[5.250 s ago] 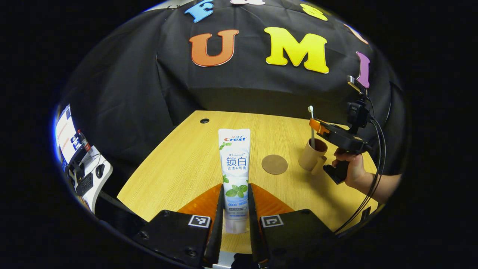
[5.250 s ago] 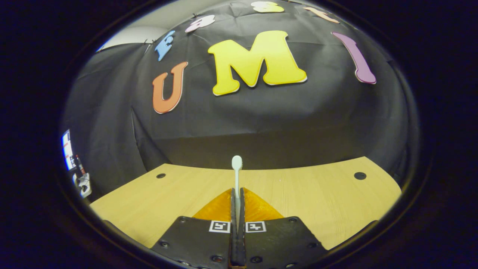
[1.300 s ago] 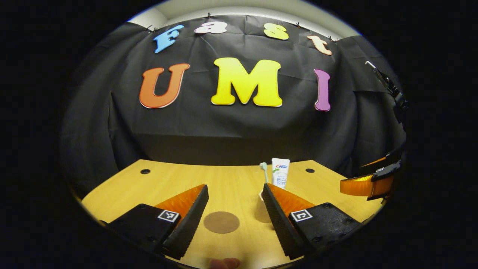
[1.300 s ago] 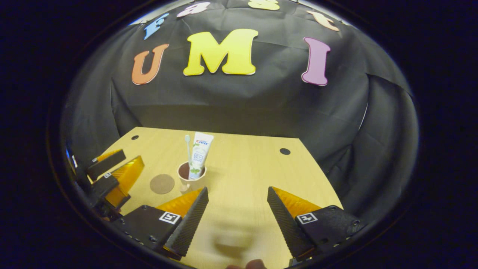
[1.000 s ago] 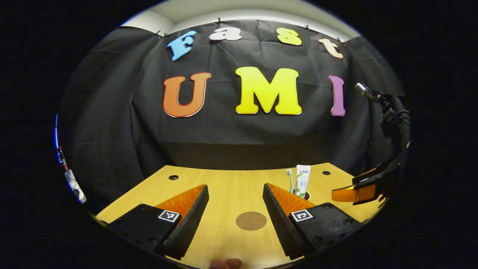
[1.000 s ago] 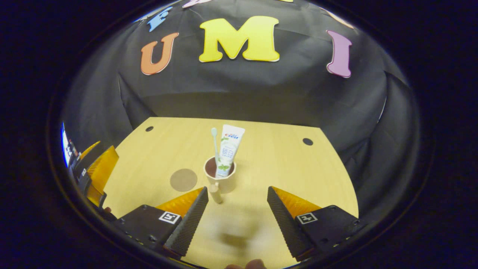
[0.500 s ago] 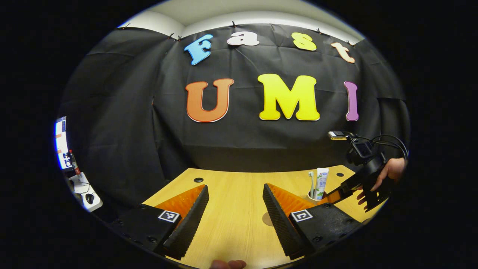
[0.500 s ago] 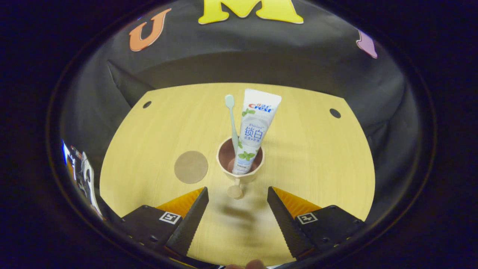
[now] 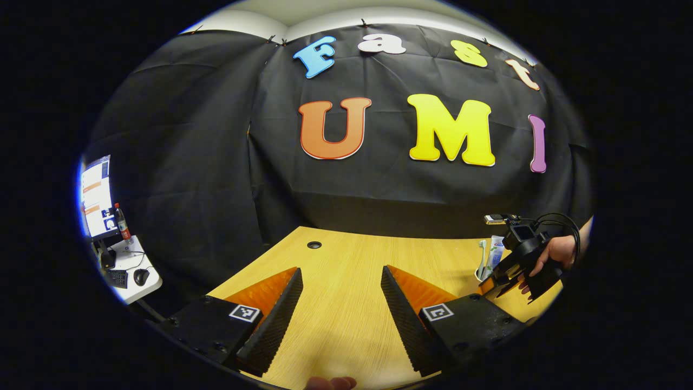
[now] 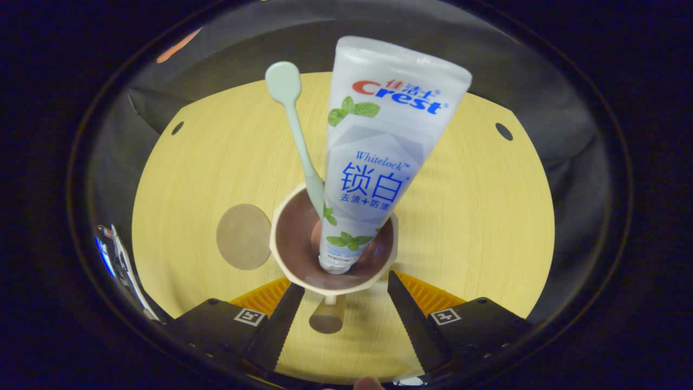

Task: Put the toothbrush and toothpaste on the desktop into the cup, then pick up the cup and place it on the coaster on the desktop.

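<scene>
The right gripper (image 10: 340,295) looks down from above at the beige round cup with a dark brown inside (image 10: 281,249), which stands on the light wooden table (image 10: 476,216). Its two fingers are spread wide, one on each side of the cup's handle (image 10: 326,314), and they do not touch it. The handle sticks out toward the camera, into the gap between the fingers. Inside the cup stand the pale green toothbrush (image 10: 296,130) and the white toothpaste tube with blue writing and green leaves (image 10: 373,151). Both stick up out of the cup and lean away from the camera, side by side. The toothbrush is on the left of the tube. The flat round brown coaster (image 10: 243,236) lies on the table just beside the cup, on its left, with nothing on it. In the left gripper view, the left gripper (image 9: 341,303) is held over the near part of the table (image 9: 346,265), and its fingers are wide open with nothing between them. Far off on the right in that view, a hand (image 9: 555,252) holds the right gripper (image 9: 495,281) low by the cup, and the toothbrush (image 9: 482,257) and tube (image 9: 495,252) poke up next to it.
</scene>
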{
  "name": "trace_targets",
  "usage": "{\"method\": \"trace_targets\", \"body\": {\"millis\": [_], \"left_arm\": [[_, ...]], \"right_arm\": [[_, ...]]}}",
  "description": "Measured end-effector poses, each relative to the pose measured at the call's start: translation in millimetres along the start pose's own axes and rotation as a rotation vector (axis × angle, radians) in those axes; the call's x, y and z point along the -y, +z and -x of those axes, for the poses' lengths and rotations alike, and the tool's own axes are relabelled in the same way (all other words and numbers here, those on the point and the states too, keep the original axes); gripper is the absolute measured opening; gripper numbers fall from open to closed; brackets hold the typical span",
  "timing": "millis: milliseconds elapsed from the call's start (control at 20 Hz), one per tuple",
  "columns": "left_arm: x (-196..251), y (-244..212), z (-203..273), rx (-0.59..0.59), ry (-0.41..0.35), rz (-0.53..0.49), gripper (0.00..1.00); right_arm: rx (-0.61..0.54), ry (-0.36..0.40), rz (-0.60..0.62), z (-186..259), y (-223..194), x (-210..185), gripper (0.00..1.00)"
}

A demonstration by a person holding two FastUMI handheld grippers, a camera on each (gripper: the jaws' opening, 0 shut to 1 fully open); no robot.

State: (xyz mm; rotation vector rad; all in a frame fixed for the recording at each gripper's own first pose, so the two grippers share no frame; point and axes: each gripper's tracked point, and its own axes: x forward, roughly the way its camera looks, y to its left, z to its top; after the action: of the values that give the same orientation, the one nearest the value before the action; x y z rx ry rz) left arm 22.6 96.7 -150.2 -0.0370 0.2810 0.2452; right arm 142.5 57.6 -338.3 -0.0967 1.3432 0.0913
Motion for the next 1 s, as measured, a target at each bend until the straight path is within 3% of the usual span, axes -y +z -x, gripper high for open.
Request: {"method": "trace_targets", "body": {"millis": [150, 350, 700, 1000], "left_arm": [[-4.2, -4.7, -2.3, -0.02, 0.011, 0.006, 0.93], [-5.1, -8.0, -3.8, -0.041, 0.014, 0.011, 0.93], [-5.3, -11.2, 3.9, -0.054, 0.01, 0.039, 0.93], [-15.9, -22.1, 27.7, -0.069, 0.036, 0.059, 0.93]], "right_arm": [[-0.045, 0.011, -0.011, -9.4, -2.5, -4.1, 0.62], [-0.074, -0.006, 0.008, -11.3, -8.0, -1.1, 0.28], [-0.071, -0.011, 0.045, -5.0, -9.6, -4.5, 0.22], [0.019, 0.032, 0.171, 15.4, 2.6, -54.1, 0.22]]}}
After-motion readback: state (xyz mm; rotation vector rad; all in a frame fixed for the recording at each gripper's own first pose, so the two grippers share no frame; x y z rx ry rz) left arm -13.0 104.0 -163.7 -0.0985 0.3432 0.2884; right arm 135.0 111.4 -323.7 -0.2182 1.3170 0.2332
